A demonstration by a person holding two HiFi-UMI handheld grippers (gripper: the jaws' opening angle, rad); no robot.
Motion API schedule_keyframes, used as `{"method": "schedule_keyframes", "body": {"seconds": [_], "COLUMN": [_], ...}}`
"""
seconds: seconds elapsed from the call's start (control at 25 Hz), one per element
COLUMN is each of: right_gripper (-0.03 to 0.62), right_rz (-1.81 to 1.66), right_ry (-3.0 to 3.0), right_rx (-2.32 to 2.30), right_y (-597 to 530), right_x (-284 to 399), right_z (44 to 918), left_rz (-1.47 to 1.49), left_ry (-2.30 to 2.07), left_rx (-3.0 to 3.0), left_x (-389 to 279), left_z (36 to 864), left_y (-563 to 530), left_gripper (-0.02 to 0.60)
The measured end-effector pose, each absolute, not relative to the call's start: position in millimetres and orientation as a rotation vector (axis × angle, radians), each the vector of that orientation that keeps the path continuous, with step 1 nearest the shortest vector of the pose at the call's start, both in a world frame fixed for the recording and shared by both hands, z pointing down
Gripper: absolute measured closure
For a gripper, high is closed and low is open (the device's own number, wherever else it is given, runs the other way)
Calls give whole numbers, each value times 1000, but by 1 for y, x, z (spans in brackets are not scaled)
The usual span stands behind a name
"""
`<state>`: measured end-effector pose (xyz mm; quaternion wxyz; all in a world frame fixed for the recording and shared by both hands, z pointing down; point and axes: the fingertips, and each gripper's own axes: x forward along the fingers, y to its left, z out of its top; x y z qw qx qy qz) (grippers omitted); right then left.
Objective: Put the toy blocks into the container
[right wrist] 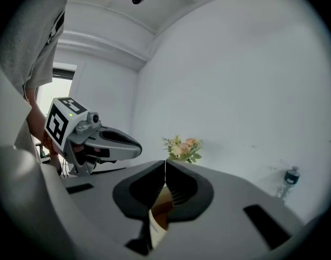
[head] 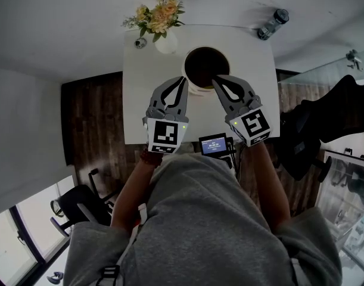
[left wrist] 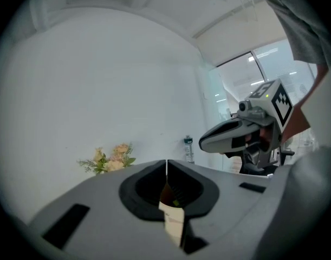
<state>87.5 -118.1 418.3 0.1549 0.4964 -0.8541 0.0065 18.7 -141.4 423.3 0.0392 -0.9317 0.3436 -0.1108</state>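
In the head view, the desk (head: 140,100) fills the upper middle of the frame, and the container (head: 192,87) stands on it at centre, its mouth dark. My left gripper (head: 183,81) points up the frame with its tip at the container's lower-left rim. My right gripper (head: 216,78) has its tip over the lower edge of the mouth, so I judge it slightly nearer. Both have their jaws together and hold nothing. I see no toy blocks on the desk.

In the left gripper view, my jaws meet in a thin line at centre. In the gap beneath them, at lower centre, show the cream rim and brown inside. A small green speck there may be a block; I cannot tell.

In the right gripper view, the jaws are likewise closed and empty, with the container showing just beneath the tips.
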Motion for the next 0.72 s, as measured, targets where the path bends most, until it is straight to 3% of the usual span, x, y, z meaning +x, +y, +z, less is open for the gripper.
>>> {"method": "schedule_keyframes", "body": {"seconds": [0.72], "right_gripper": [586], "right_rz": [98], "right_ry": [-2373], "right_rx": [1510], "right_y": [-100], "right_x": [115], "right_z": [433], "left_rz": [-421], "left_ry": [989], "left_rx": [-2882], "left_x": [32], "left_z": [444], "left_y": [-132], "left_gripper": [568]}}
